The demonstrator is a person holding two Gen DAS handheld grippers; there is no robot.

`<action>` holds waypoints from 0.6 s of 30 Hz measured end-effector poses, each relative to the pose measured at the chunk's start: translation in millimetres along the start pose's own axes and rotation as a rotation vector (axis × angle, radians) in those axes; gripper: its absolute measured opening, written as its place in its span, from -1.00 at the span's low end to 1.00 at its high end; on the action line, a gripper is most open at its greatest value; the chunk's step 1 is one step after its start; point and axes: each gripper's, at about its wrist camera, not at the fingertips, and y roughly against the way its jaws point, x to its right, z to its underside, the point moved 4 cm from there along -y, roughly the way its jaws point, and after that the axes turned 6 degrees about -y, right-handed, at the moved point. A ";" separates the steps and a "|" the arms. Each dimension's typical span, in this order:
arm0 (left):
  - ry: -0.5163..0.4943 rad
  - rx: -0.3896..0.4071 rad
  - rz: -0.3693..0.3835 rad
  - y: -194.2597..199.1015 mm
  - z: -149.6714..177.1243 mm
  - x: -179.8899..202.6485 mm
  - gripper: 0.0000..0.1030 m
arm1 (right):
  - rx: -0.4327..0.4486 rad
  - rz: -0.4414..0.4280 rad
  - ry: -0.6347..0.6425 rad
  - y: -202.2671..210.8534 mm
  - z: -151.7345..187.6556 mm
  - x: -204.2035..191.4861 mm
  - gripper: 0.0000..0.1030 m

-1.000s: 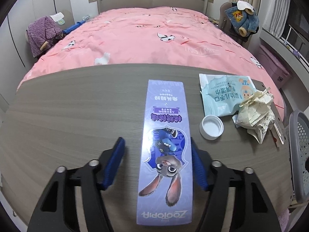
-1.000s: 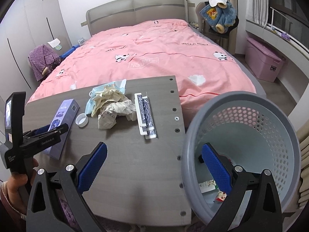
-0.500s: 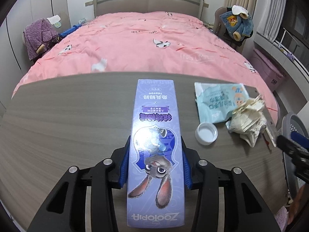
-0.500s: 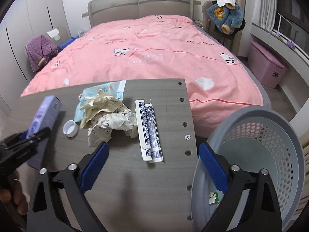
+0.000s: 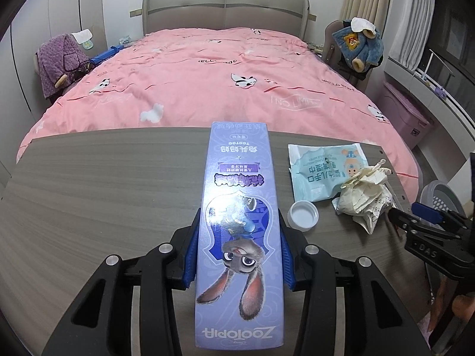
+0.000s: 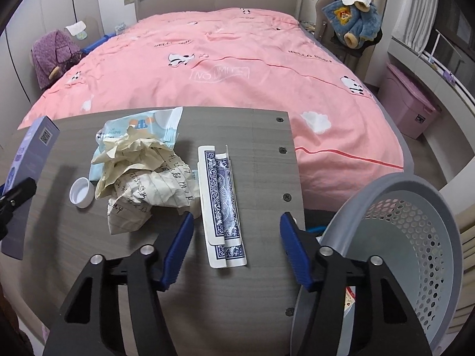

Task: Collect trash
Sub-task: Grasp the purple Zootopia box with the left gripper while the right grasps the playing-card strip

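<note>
Clamping the purple box (image 5: 237, 255), left hand-held gripper (image 5: 237, 259), right one (image 6: 234, 244) unclenched (closing) astride card packet (image 6: 221, 198).

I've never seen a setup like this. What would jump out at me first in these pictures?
Probably the big pink bed filling the room behind the grey table. Next, the purple Zootopia box clamped between the blue fingers of the left gripper. To its right lie crumpled paper and a flattened playing-card box, with a grey perforated basket beside the table's edge.
</note>
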 end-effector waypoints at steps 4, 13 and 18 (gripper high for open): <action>-0.003 0.001 0.004 2.5 -0.7 1.7 -0.17 | -0.019 -0.002 0.019 -5.3 1.6 -3.5 -0.31; -0.005 0.011 0.019 12.7 -1.1 5.6 -0.17 | 0.011 -0.034 0.018 10.5 5.9 -6.8 -0.62; -0.026 0.030 0.033 25.2 -0.7 15.3 -0.17 | 0.031 -0.063 -0.014 27.7 11.4 -3.5 -0.64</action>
